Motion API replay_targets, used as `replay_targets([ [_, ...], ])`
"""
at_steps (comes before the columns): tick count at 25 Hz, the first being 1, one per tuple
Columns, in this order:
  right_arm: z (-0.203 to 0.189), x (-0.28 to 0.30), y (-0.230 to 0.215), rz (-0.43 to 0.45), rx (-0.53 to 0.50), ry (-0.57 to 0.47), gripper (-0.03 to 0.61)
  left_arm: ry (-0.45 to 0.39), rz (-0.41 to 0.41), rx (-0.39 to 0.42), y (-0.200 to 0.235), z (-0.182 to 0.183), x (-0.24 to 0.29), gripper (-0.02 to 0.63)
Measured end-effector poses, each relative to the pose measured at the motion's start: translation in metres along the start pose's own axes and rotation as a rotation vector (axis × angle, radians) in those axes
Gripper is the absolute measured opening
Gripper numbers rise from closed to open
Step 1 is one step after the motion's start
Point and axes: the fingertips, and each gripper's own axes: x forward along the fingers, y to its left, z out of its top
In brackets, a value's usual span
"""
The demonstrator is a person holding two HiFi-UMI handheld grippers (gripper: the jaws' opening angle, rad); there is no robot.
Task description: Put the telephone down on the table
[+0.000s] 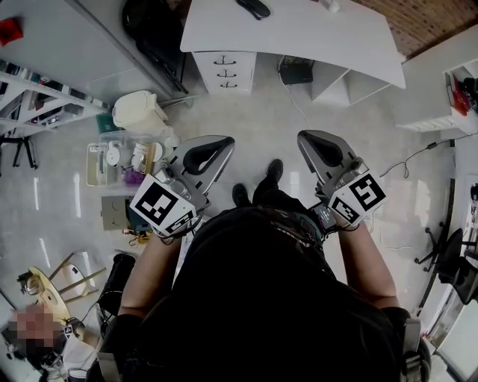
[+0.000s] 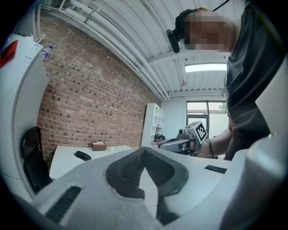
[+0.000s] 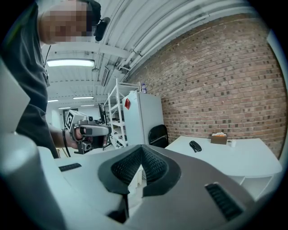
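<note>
The telephone (image 1: 254, 7) is a black handset lying on the white table (image 1: 314, 33) at the far side of the room. It also shows small in the left gripper view (image 2: 82, 155) and in the right gripper view (image 3: 195, 146). My left gripper (image 1: 215, 143) is held out level in front of my body, shut and empty, its tips meeting (image 2: 143, 152). My right gripper (image 1: 315, 142) is beside it, also shut with nothing between the jaws (image 3: 141, 148). Both are well short of the table. Each gripper sees the other: the right gripper (image 2: 180, 143), the left gripper (image 3: 90, 131).
A drawer unit (image 1: 224, 71) stands under the table, with a black chair (image 1: 153, 30) to its left. A clear box of small items (image 1: 119, 160) sits on the floor at the left. A tissue box (image 3: 219, 138) rests on the table. A white cabinet (image 3: 141, 119) and shelves stand beyond.
</note>
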Motion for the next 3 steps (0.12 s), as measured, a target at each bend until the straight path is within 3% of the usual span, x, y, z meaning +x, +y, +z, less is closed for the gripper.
replay_targets([
  [3,0.0024,-0.0003,-0.0022,0.004,0.003,-0.002,0.015,0.002,-0.001,-0.002,-0.0004,0.0013,0.0033,0.008],
])
